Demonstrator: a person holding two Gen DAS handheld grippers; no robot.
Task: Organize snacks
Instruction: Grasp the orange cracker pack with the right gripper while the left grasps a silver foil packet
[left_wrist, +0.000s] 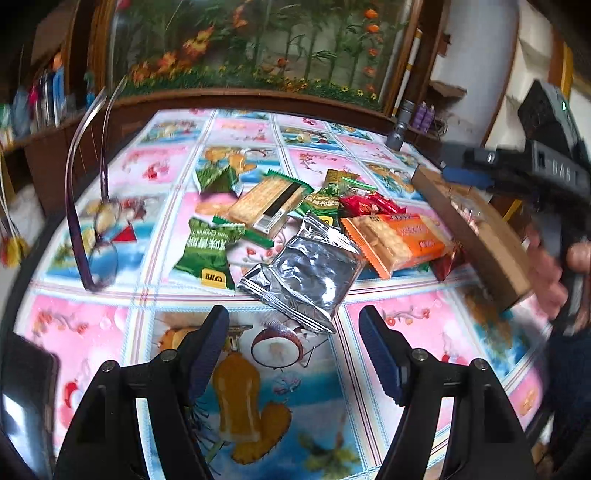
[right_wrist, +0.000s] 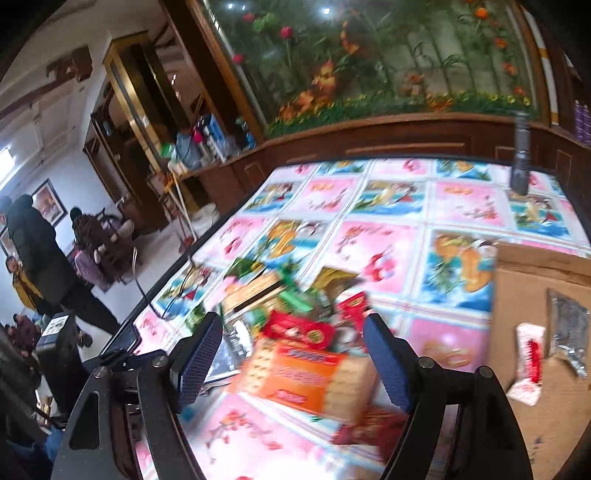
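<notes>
Silver foil packet (left_wrist: 308, 277) lies on the tablecloth (left_wrist: 92, 332) just ahead of the left gripper (left_wrist: 293, 350), jaws spread wide, nothing between them. Orange biscuit pack (right_wrist: 310, 376) sits directly ahead of the right gripper (right_wrist: 293, 362), jaws likewise apart and empty. Remaining snacks form a loose pile (left_wrist: 266, 206) mid-table. Cardboard box (right_wrist: 517, 280) at right holds a white-red wrapper (right_wrist: 528, 365) and a foil pouch (right_wrist: 569, 325).
</notes>
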